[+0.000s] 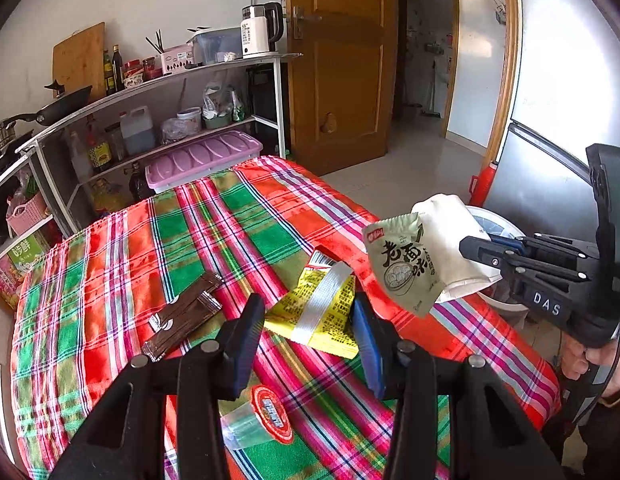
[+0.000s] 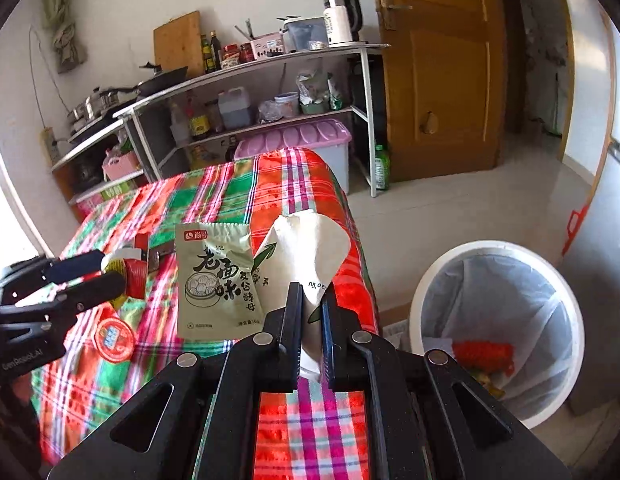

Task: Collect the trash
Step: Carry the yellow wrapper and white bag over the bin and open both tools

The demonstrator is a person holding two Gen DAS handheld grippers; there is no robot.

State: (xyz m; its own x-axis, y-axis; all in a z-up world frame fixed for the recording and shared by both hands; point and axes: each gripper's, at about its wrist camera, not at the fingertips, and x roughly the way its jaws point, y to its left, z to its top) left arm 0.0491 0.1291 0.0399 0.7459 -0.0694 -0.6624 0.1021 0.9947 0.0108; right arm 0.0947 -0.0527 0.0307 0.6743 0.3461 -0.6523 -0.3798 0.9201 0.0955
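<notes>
My right gripper [image 2: 312, 300] is shut on a white paper bag [image 2: 310, 248] and holds it above the table's right edge, beside the white trash bin [image 2: 430, 280]. A green yeast packet [image 2: 214, 280] hangs with the bag; both show in the left wrist view, the packet [image 1: 402, 264] and the bag [image 1: 450, 236]. My left gripper [image 1: 306, 312] is open above a yellow wrapper [image 1: 318, 312] on the plaid tablecloth [image 1: 150, 240]. A brown wrapper [image 1: 182, 316] lies left of it. A round red lid [image 1: 270, 412] lies below my left fingers.
The bin [image 1: 506, 304] holds a clear liner with red and yellow trash [image 2: 482, 356]. Kitchen shelves [image 1: 150, 92] and a purple-lidded box [image 1: 202, 156] stand behind the table. A wooden door [image 1: 338, 60] and a grey fridge [image 1: 550, 184] stand to the right.
</notes>
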